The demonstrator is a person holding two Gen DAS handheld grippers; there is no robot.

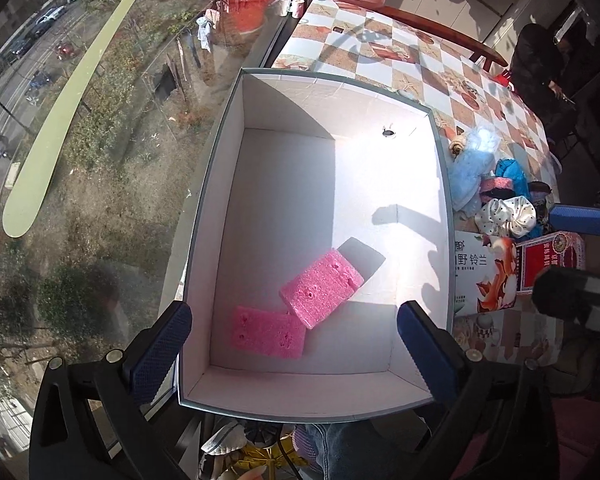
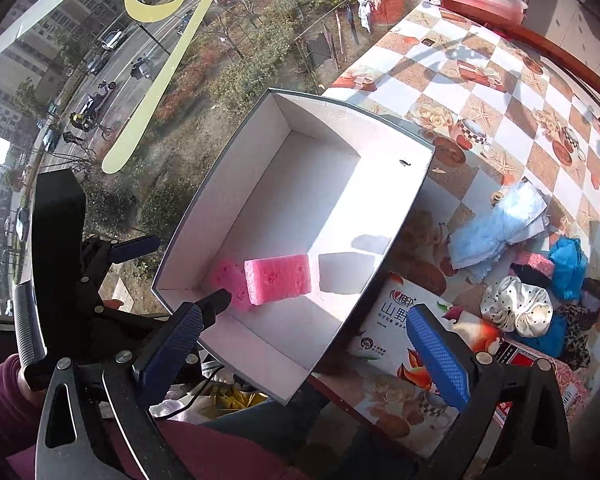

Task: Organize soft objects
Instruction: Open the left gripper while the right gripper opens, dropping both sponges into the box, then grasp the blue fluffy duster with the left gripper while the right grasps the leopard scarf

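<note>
Two pink sponges [image 1: 300,308] lie in the box [image 1: 220,168]; remaining soft things [image 2: 528,276] are heaped on the surface, right.

The right hand-held gripper [image 2: 312,344] is nearer the heap; both it and the left hand-held gripper [image 1: 292,332] are spread wide, empty.

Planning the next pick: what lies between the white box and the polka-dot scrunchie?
In the right wrist view, a printed flat carton lies on the tablecloth between the white box and the scrunchie.
</note>
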